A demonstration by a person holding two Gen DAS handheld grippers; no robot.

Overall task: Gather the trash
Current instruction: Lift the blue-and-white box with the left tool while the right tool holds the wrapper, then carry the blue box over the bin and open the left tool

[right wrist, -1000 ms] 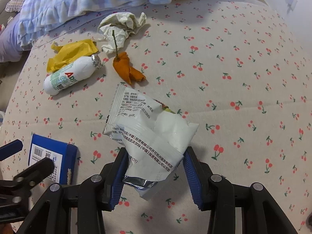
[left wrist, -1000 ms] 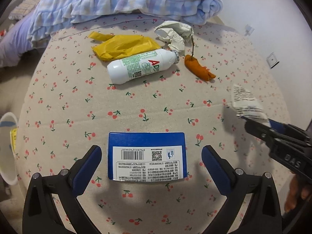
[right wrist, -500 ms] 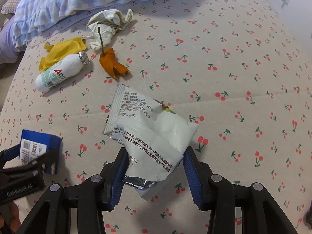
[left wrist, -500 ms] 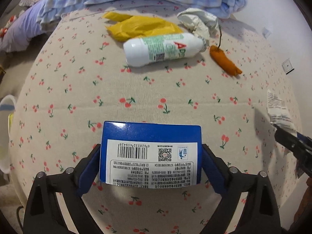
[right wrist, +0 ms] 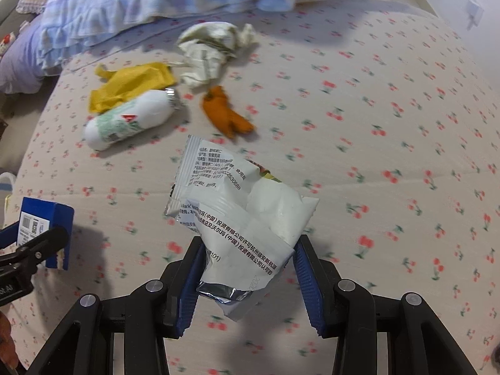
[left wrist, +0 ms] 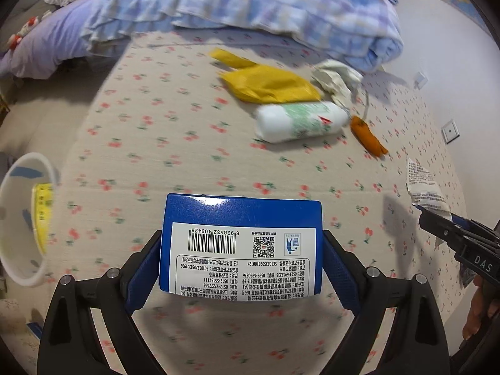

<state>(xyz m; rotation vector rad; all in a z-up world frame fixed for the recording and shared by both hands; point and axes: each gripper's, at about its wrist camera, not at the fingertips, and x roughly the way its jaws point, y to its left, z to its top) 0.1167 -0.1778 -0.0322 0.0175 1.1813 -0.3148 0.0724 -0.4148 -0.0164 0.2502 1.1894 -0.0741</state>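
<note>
Item 1, left gripper (left wrist: 240,268): clamped on the blue box (left wrist: 241,243), one pad on each short side, barcode label facing the camera. A second before, that box lay flat on the cherry-print sheet (left wrist: 156,143) with my jaws standing wide and clear of it; I closed on it and it came up off the sheet. In the right view it hung above its own shadow.

Item 2, right gripper (right wrist: 248,281): clamped on the white snack wrapper (right wrist: 237,215), crumpled end pinched between the pads, printed end sticking up and forward. No change from a second before.

Item 3, bin (left wrist: 22,218): white rim at the left edge of the left view, off the side of the bed, something yellow inside. It showed much larger than a second before, so I judged the left hand was already swinging the box toward it.

Item 4, trash on the sheet, untouched: white bottle (left wrist: 300,122) on its side; yellow bag (left wrist: 268,84) just behind it, touching; crumpled paper (left wrist: 334,76) near the bottle's cap; orange peel (left wrist: 367,136) just beside the cap end.

Item 5, blanket (left wrist: 250,6): folded at the head of the bed, not trash.

Status: two pieces in hand, none of them binned yet; four pieces left to fetch, by my judgement.
</note>
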